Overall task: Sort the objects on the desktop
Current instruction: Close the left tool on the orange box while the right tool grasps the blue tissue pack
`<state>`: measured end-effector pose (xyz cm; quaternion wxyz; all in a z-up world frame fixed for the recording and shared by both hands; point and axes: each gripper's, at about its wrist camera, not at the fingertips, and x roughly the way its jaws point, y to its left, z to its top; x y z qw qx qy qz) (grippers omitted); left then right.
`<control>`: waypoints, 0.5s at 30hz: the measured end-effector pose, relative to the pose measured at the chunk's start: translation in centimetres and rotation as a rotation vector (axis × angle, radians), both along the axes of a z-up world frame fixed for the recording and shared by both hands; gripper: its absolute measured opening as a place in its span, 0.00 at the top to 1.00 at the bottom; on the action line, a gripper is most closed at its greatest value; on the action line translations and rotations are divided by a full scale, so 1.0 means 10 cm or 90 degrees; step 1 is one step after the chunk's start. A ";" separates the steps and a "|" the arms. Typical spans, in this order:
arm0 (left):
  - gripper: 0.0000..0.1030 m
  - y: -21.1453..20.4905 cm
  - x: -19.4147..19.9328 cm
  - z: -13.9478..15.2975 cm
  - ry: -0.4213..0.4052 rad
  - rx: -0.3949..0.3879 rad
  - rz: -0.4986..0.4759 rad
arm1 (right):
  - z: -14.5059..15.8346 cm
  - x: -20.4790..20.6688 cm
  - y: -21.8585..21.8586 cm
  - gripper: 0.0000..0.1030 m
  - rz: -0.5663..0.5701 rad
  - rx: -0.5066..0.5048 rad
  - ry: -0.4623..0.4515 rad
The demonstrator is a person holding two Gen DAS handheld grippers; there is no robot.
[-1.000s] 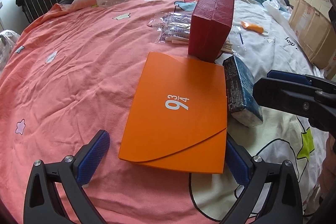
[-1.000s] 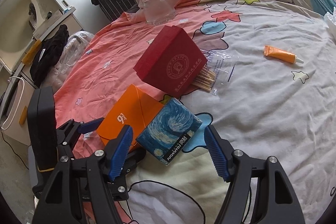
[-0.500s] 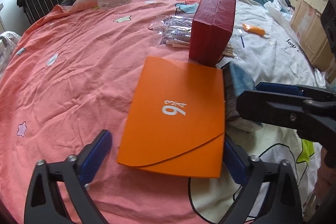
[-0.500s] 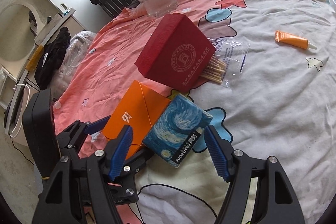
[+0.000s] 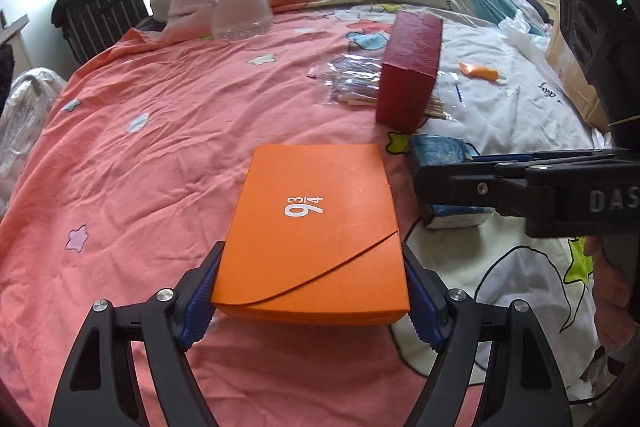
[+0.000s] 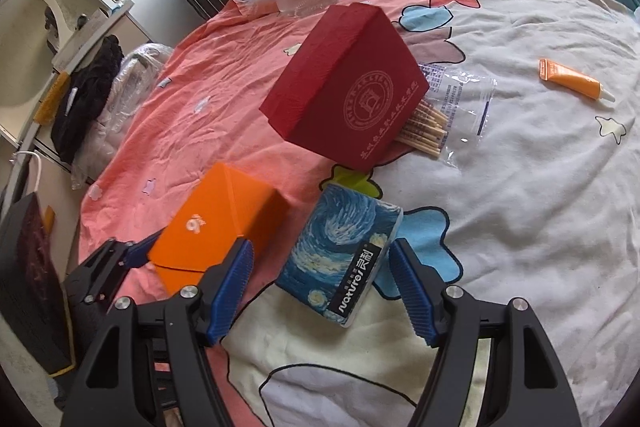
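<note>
We saw the left gripper (image 5: 310, 301) with its jaws closing on the near end of the orange box (image 5: 316, 227), blue pads against both side edges; the box looked lifted at that end above the pink bed sheet (image 5: 152, 155). The right gripper (image 6: 320, 291) had its jaws open around the blue tissue pack (image 6: 340, 255), pads apart from its sides; the pack lay on the bed just right of the orange box. Beyond stood the red box (image 6: 344, 87), tilted, over a bag of sticks (image 6: 444, 115). Farther off: an orange tube (image 6: 572, 83) and a glass jar (image 5: 240, 7).
</note>
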<state>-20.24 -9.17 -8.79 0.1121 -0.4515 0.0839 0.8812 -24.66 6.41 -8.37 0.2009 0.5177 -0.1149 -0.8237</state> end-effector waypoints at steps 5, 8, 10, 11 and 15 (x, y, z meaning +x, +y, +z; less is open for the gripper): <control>0.21 -0.03 0.07 -0.02 0.005 -0.015 0.003 | -0.02 0.00 -0.11 0.35 -0.007 0.046 0.010; 0.21 0.00 0.11 -0.02 0.011 -0.021 -0.001 | -0.03 -0.01 -0.14 0.35 -0.007 0.068 0.018; 0.21 0.01 0.10 -0.03 0.012 -0.022 0.001 | -0.03 0.01 -0.16 0.35 -0.004 0.083 0.026; 0.21 0.01 0.08 -0.04 0.012 -0.020 0.003 | -0.04 0.01 -0.17 0.35 -0.002 0.089 0.030; 0.21 0.01 0.06 -0.04 0.007 -0.010 0.006 | -0.05 0.04 -0.23 0.35 0.011 0.126 0.051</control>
